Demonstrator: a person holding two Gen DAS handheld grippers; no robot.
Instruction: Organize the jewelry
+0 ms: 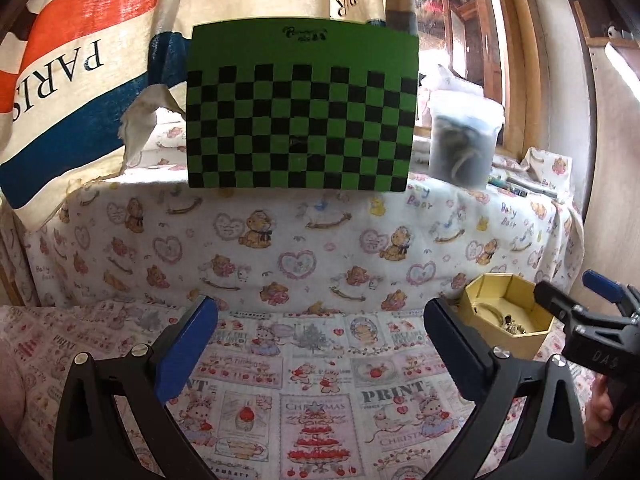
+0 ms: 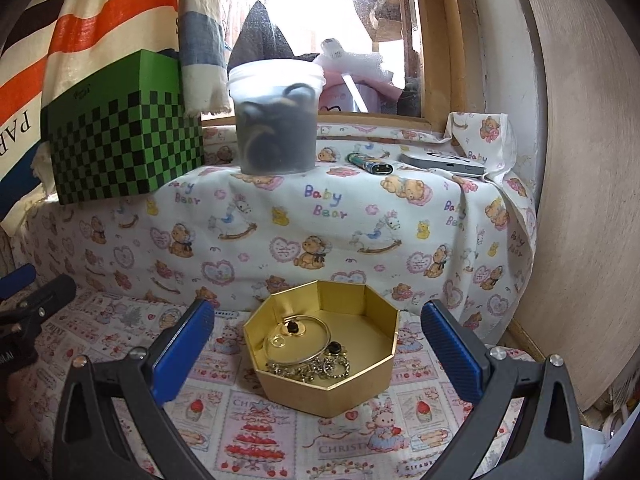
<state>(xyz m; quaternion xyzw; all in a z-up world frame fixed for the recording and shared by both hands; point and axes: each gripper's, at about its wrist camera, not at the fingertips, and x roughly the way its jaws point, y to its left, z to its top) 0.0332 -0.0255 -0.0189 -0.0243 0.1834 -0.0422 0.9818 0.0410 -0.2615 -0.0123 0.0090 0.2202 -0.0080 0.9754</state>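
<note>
Printed cloth (image 2: pixel 304 432) with cakes and bunnies covers the surface under both our grippers, and a teddy-bear cloth (image 2: pixel 328 216) drapes over the raised ledge straight ahead of them. From the right wrist view we look directly into one gold octagonal box (image 2: pixel 374 354), which sits just beyond and between the spread fingers of our right gripper (image 2: pixel 318 354); its jaws stand wide and hold nothing. Only this view shows what lies inside: one silver bangle (image 2: pixel 298 338), a tangle of chain (image 2: pixel 312 370) against the near wall, and two dark beads, though the smaller pieces are too knotted for us to count. From the left wrist view the same box (image 1: pixel 496 296) sits off to the right beyond the right finger, its contents barely readable. Our left gripper (image 1: pixel 320 344) is also wide apart and holding nothing, with only cloth between its fingers. That view catches the right gripper (image 1: pixel 576 304) hovering over the far side of the box. Up on the ledge ahead stand one green checkered box (image 1: pixel 300 120) and one cloudy plastic tub (image 2: pixel 276 120) with dark things inside; the right view alone shows one lighter (image 2: pixel 370 165) and one flat grey device (image 2: pixel 444 162) beside the tub. Nothing lies between the right gripper and the gold box.
</note>
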